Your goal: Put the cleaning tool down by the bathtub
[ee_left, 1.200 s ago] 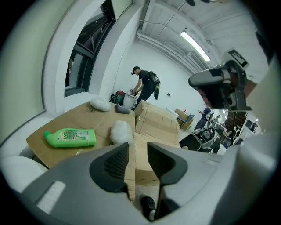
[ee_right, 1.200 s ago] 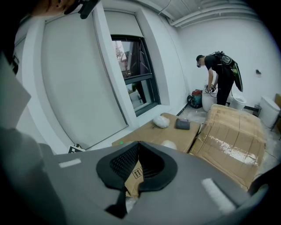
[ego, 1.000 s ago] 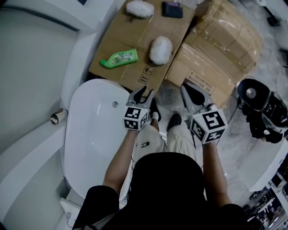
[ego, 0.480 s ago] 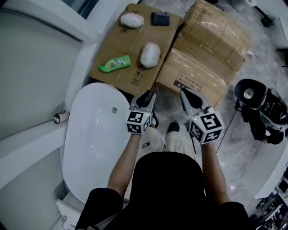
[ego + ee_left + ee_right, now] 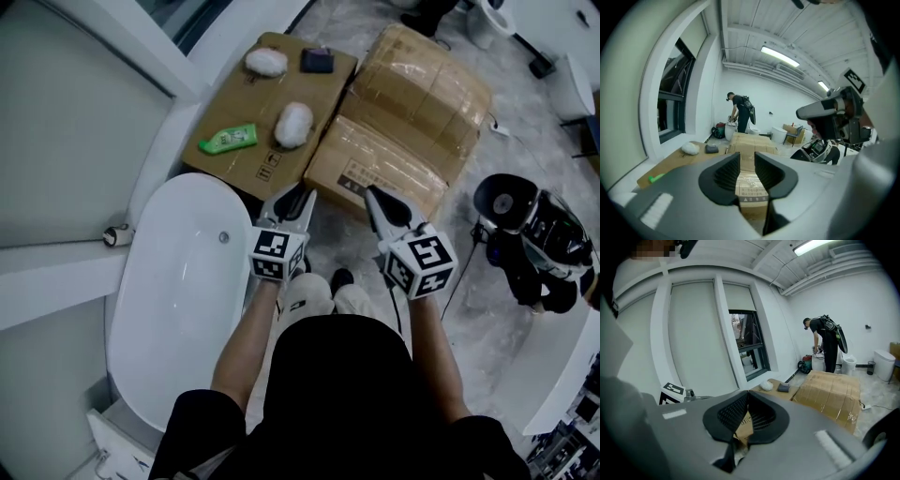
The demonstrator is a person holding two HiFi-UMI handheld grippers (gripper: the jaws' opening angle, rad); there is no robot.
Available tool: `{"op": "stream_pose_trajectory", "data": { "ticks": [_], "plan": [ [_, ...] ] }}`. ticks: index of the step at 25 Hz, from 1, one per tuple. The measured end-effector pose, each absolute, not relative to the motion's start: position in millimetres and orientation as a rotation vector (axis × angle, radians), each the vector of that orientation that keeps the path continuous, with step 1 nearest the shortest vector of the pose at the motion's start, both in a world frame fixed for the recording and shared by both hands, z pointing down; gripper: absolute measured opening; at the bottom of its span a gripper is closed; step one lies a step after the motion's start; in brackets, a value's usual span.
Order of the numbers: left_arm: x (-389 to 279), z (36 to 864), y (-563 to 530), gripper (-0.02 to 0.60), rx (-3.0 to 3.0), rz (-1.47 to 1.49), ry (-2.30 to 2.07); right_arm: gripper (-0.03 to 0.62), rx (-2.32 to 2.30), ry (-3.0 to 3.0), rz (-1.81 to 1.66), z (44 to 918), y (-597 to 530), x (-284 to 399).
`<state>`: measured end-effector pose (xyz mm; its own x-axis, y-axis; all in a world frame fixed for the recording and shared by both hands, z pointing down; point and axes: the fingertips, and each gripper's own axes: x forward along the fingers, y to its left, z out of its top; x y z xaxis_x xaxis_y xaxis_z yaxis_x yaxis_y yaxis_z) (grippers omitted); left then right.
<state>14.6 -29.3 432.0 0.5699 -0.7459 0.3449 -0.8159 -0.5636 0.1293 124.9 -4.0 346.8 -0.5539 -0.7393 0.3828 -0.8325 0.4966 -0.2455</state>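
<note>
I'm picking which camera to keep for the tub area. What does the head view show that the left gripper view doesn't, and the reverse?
Only the head view: the white bathtub and the dark equipment on the floor at the right.
Only the left gripper view: the window, the ceiling lights and a person standing at the far wall.
Both: the big cardboard box and the flattened cardboard with the green bottle, a white fluffy pad and a small dark item.

White fluffy cleaning tool (image 5: 293,124) on flat cardboard (image 5: 234,103) beside empty white bathtub (image 5: 178,281)
</note>
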Motion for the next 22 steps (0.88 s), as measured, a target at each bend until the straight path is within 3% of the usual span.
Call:
{"op": "stream_pose_trajectory", "data": {
  "ticks": [22],
  "plan": [
    [5,269,56,0.061,2.593,0.110,-1.490,0.009,1.223,-2.722,0.359,263,56,108]
  ]
}}
